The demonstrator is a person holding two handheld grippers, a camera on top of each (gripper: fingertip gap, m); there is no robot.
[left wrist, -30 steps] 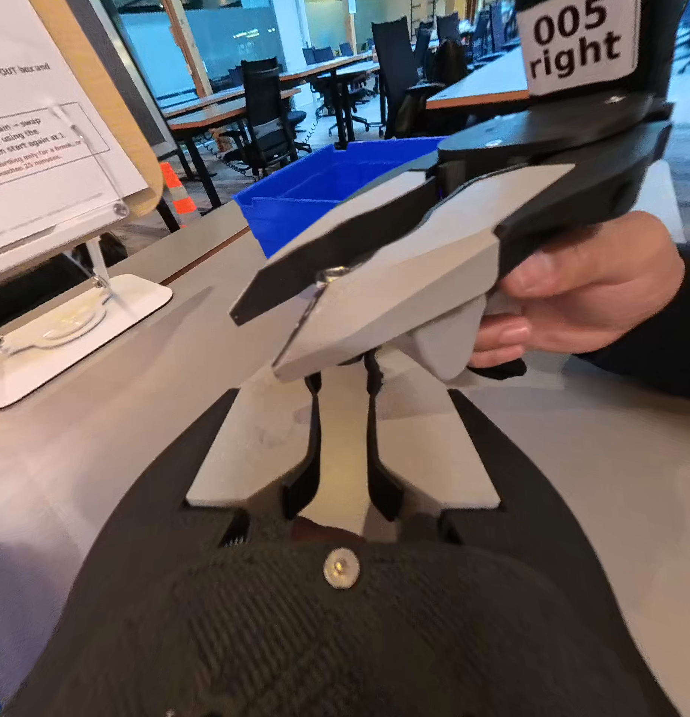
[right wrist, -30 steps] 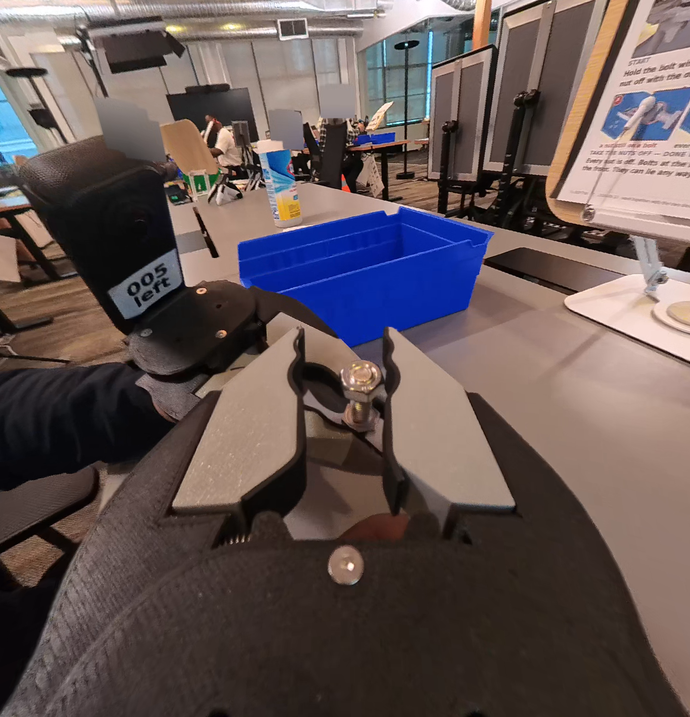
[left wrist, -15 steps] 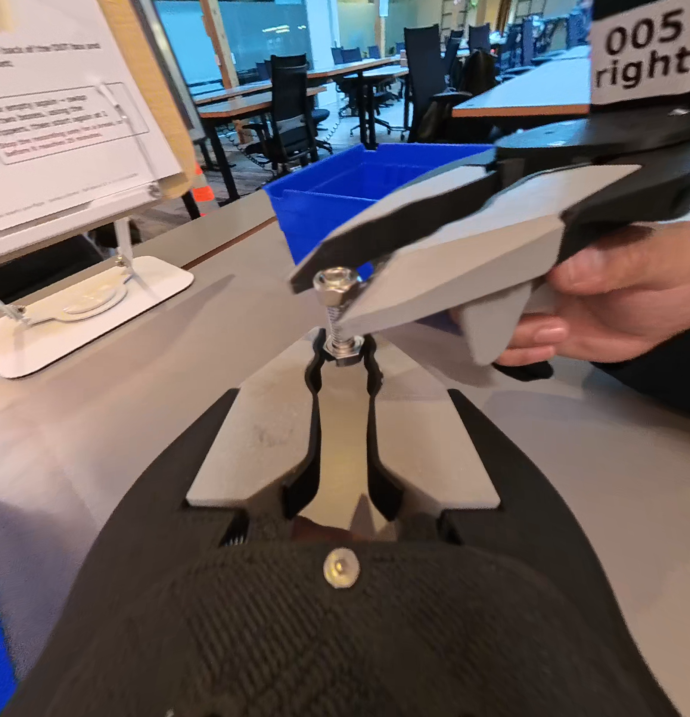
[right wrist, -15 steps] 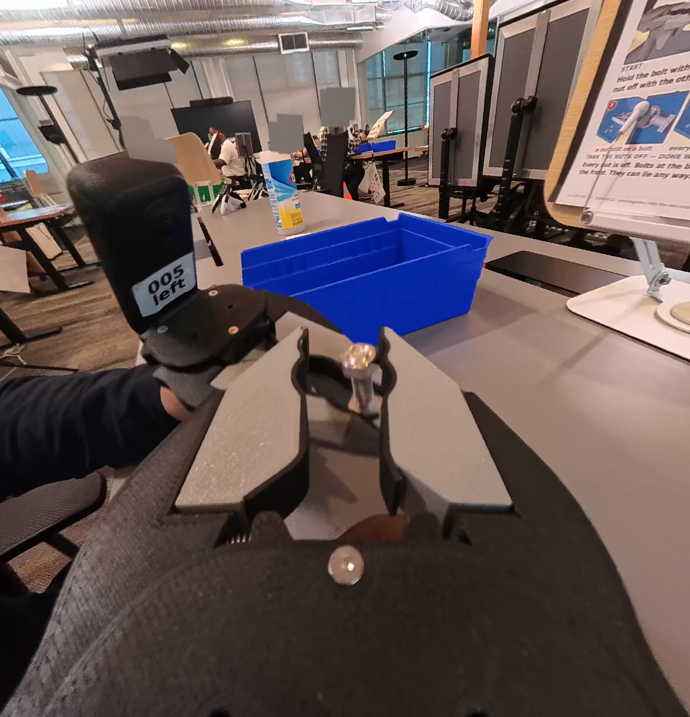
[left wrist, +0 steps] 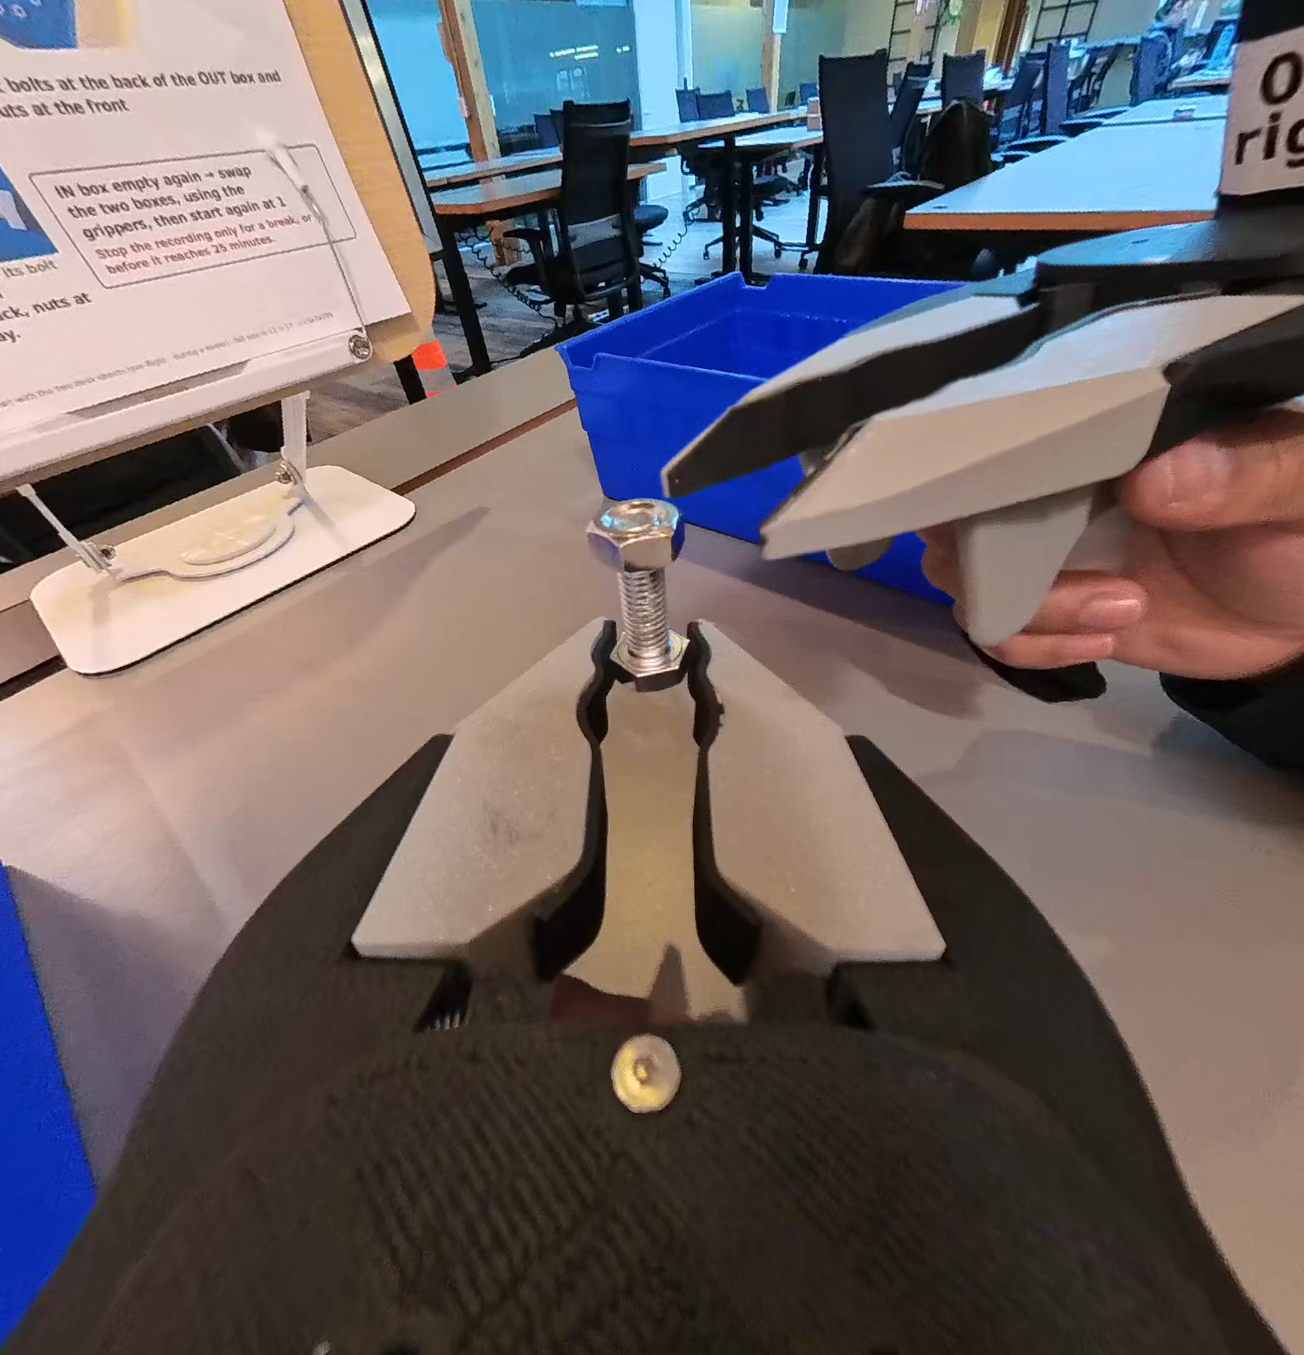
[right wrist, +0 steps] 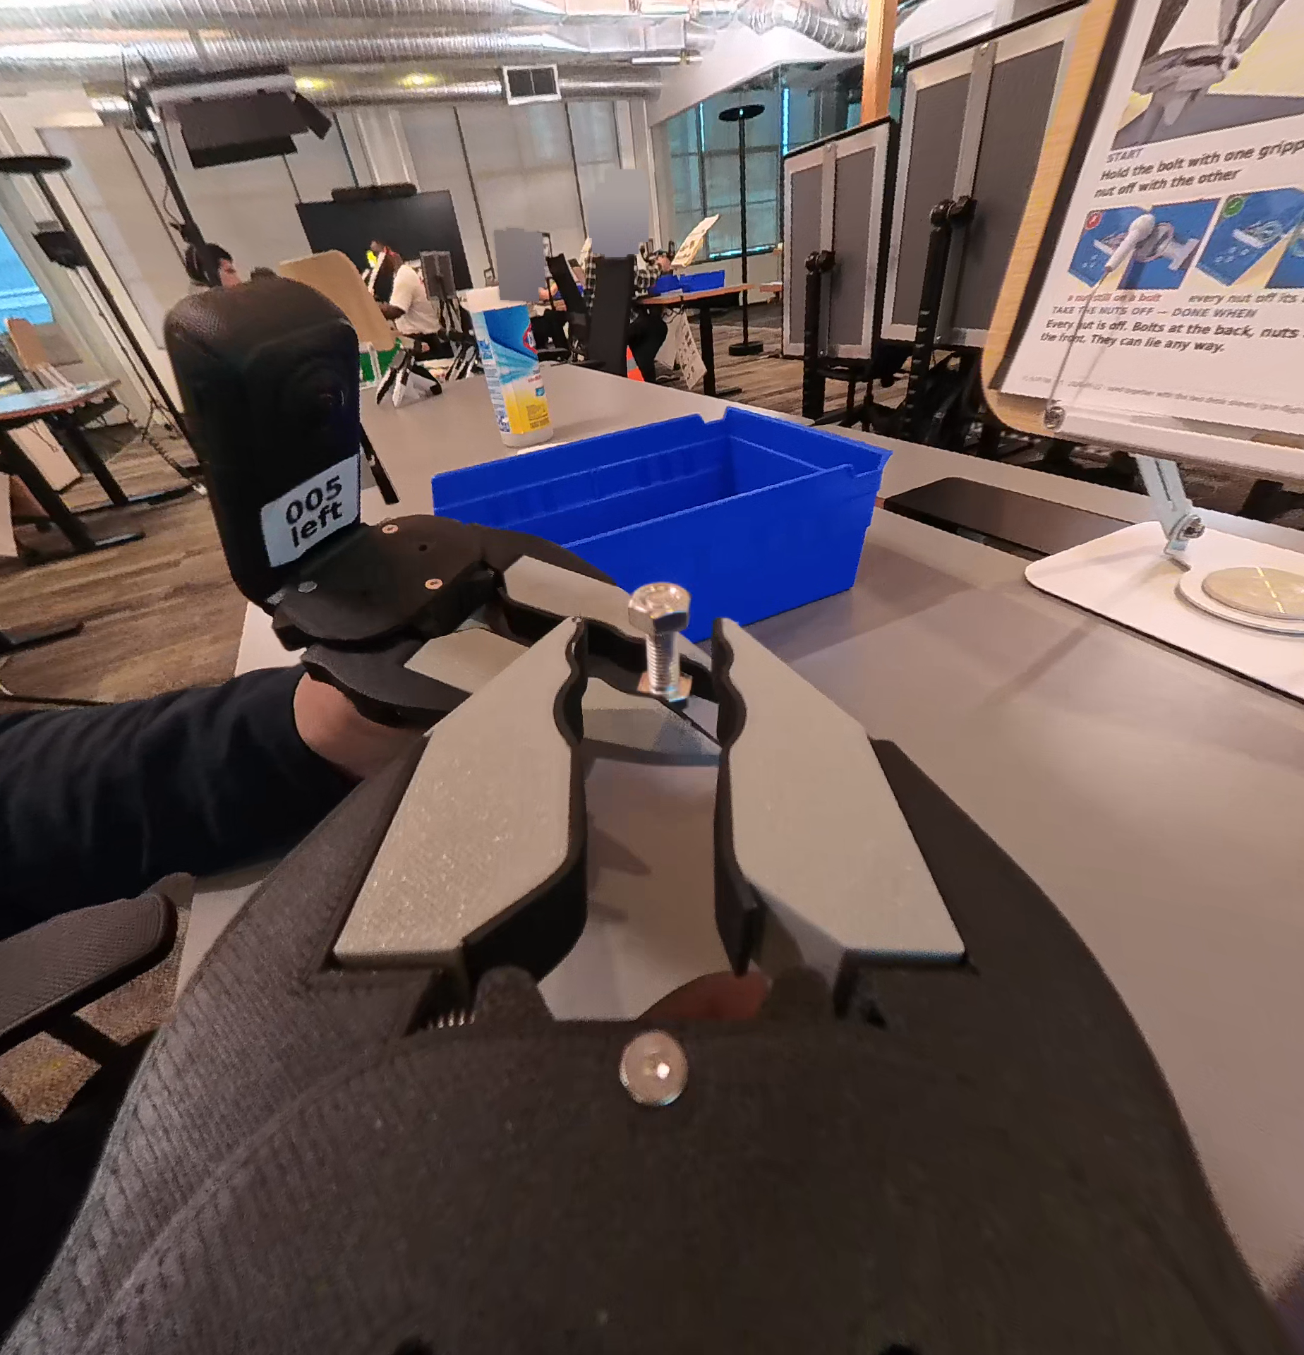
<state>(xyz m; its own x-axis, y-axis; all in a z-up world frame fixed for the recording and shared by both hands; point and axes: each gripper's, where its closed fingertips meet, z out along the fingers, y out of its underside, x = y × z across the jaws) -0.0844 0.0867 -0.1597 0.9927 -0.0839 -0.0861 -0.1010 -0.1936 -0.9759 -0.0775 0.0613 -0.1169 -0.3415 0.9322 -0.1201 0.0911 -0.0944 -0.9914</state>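
Note:
My left gripper is shut on a steel nut threaded low on a steel bolt. The bolt stands upright above the fingers, with its hex head on top. My right gripper hovers just right of the bolt head, not touching it, held by a hand. In the right wrist view my right gripper is open and empty. The bolt and nut show just beyond its fingertips. All this is above a grey table.
A blue bin stands behind the grippers and also shows in the right wrist view. An instruction sign on a white stand is at the left. Another blue bin's edge is at near left. A wipes canister stands farther back. About 5 centimeters separates my left fingertips from my right.
My right gripper was closed around the bolt head; it has opened and drawn back to the right. The bolt stays upright in my left gripper, which has not let go.

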